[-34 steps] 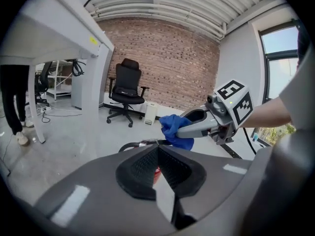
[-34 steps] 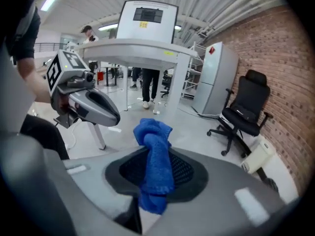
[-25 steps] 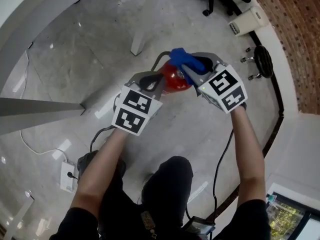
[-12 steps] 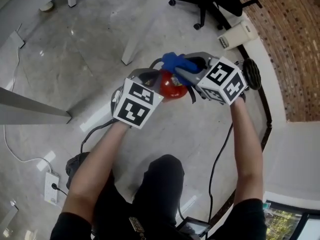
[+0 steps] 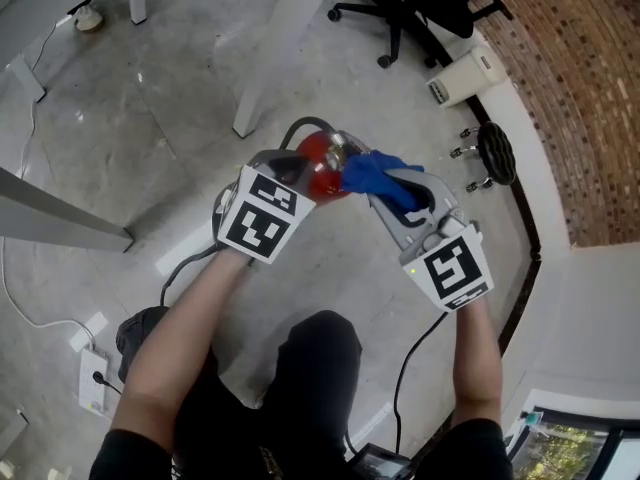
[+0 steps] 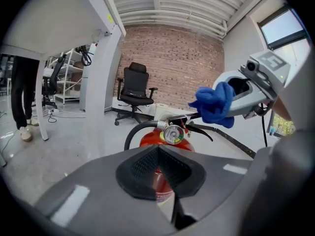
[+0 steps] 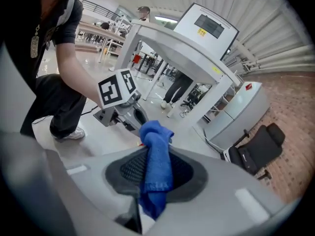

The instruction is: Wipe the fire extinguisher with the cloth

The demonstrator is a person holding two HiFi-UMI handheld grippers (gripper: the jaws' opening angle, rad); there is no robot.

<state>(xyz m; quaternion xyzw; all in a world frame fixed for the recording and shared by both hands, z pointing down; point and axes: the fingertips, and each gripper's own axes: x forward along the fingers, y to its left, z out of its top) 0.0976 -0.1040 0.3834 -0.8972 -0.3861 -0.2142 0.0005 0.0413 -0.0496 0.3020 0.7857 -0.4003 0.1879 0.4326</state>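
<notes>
A red fire extinguisher (image 5: 318, 173) stands on the grey floor, its black hose arching over the top. In the left gripper view its gauge (image 6: 173, 134) and black lever face me. My left gripper (image 5: 290, 164) is shut and empty, right at the extinguisher's left side. The jaws of that left gripper (image 6: 160, 170) are closed in front of the red body. My right gripper (image 5: 388, 194) is shut on a blue cloth (image 5: 372, 175), which bunches out past the fingertips at the extinguisher's top right. The cloth (image 7: 156, 154) hangs between the pads of the right gripper (image 7: 155, 173).
A white table leg (image 5: 272, 53) stands just beyond the extinguisher. A black office chair (image 5: 405, 3), a white box (image 5: 462, 76) and a black disc weight (image 5: 497, 151) line the brick wall on the right. Cables and a power strip (image 5: 93, 378) lie on the floor at left.
My right gripper has swung with the cloth from over the extinguisher's top to its right side and nearer to me. The left gripper has stayed by the extinguisher.
</notes>
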